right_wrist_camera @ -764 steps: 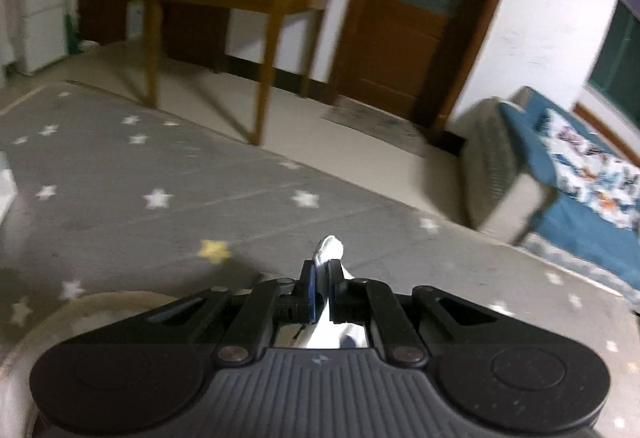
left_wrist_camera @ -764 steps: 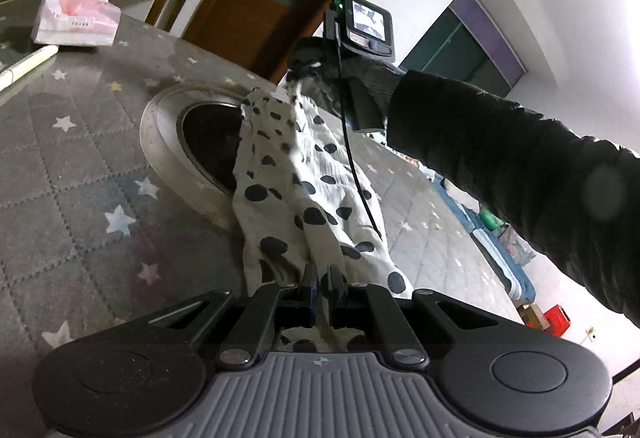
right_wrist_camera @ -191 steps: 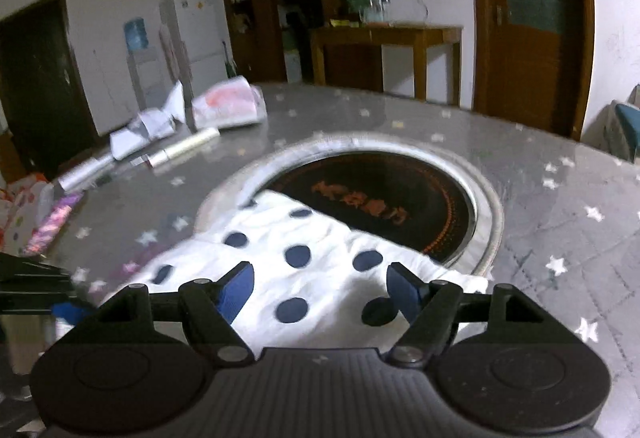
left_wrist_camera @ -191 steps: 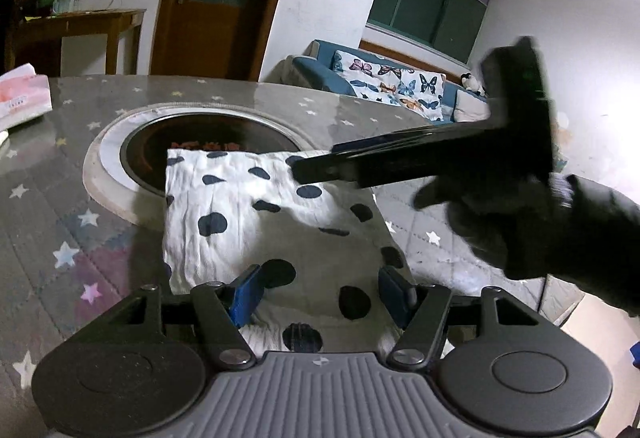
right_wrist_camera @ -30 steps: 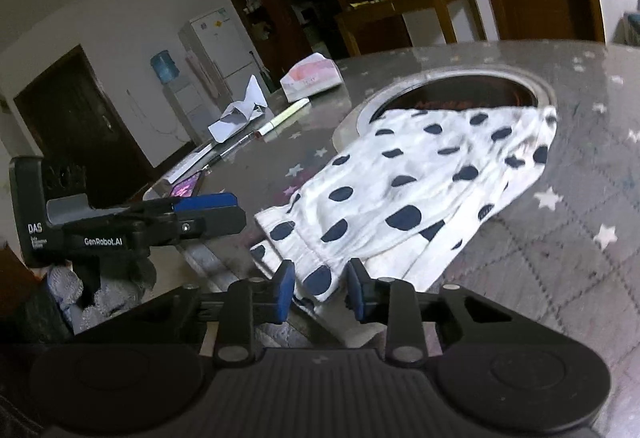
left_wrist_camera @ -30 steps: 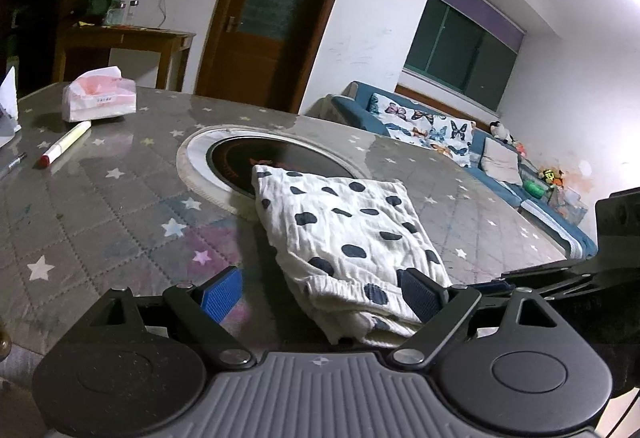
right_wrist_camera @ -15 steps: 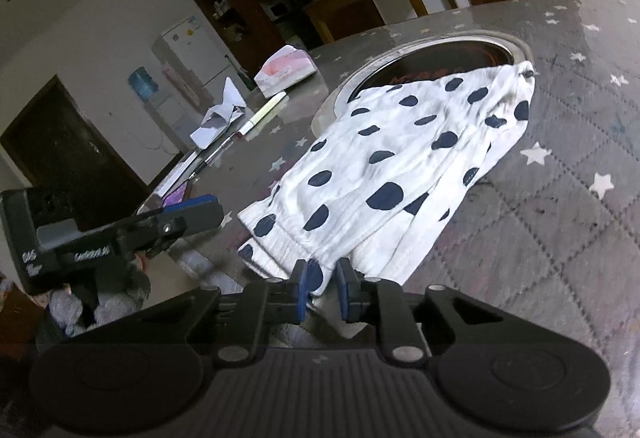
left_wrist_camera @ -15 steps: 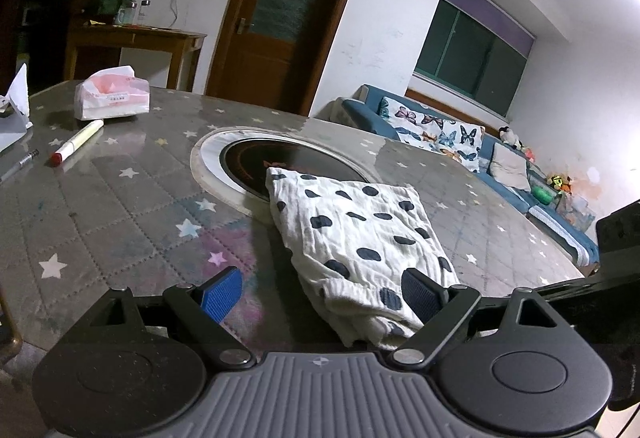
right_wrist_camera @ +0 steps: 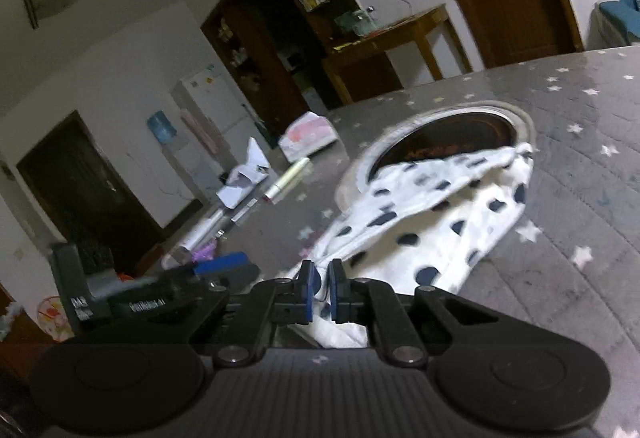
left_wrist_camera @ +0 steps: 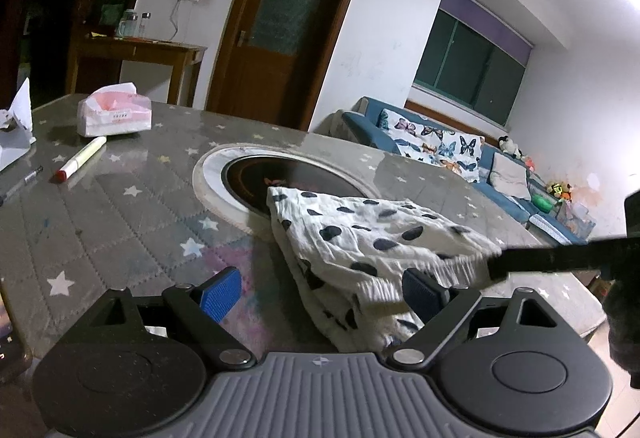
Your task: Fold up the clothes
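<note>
Right gripper (right_wrist_camera: 320, 294) pinched on polka-dot garment (left_wrist_camera: 360, 238) hem at 6 o'clock, raising layer for fold; left gripper (left_wrist_camera: 324, 292) wide open, empty.

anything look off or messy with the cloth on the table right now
Yes: the polka-dot garment lies half over the round hotplate recess in the table, not flat. One near corner is lifted, pinched in the right gripper, so the top layer tents up unevenly.

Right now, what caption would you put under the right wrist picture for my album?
Right tongs pinch the near edge of the polka-dot cloth on the star-patterned table.
</note>
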{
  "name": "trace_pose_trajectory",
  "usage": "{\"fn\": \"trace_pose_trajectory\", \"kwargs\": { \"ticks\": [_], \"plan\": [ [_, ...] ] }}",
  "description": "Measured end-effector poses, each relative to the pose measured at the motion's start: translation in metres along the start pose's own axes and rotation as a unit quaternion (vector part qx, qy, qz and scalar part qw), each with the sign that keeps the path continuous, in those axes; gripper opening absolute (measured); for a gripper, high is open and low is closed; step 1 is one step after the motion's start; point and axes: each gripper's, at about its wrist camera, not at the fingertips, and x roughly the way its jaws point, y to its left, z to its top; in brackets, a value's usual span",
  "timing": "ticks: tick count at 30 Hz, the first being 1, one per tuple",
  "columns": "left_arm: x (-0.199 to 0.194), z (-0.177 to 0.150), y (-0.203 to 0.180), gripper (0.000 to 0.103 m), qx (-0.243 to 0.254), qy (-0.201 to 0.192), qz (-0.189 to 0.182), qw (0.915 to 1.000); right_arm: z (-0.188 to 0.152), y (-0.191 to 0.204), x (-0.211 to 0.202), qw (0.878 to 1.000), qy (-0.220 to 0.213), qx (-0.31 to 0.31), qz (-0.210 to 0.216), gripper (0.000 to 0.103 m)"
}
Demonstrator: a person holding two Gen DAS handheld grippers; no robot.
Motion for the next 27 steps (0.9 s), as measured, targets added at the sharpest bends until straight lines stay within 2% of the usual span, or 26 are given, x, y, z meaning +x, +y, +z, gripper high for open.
{"fn": "trace_pose_trajectory", "kwargs": {
  "ticks": [4,8,13,15,18,20,22,25,27],
  "plan": [
    [0.003,0.002,-0.001,0.090,0.004,0.002,-0.002,1.0000,-0.021,-0.017,0.006,0.999,0.025,0.044,-0.014,0.007],
    [0.005,0.004,-0.003,0.090,0.012,0.004,-0.004,0.9999,-0.032,-0.027,0.013,0.997,0.046,0.051,-0.035,0.004],
    [0.006,0.015,-0.013,0.090,0.027,-0.012,-0.015,0.9995,-0.023,-0.019,0.004,0.998,0.041,0.002,-0.048,0.004],
    [0.009,0.020,-0.019,0.089,0.032,-0.017,-0.025,0.9990,-0.015,-0.015,0.000,0.997,0.032,-0.030,-0.065,0.007],
    [0.019,0.025,-0.028,0.087,0.042,-0.016,-0.038,0.9983,0.000,-0.019,0.001,0.996,0.014,-0.040,-0.080,0.012],
    [0.028,0.026,-0.033,0.084,0.047,-0.012,-0.044,0.9979,0.013,-0.026,0.006,0.994,0.006,-0.054,-0.095,0.025],
    [0.036,0.026,-0.037,0.083,0.049,-0.005,-0.050,0.9975,0.025,-0.032,0.015,0.993,0.003,-0.066,-0.102,0.029],
    [0.048,0.025,-0.043,0.079,0.057,0.007,-0.064,0.9963,0.042,-0.039,0.033,0.990,0.005,-0.090,-0.111,0.043],
    [0.055,0.022,-0.048,0.077,0.064,0.018,-0.074,0.9951,0.053,-0.042,0.050,0.986,0.009,-0.117,-0.116,0.043]
  ]
}}
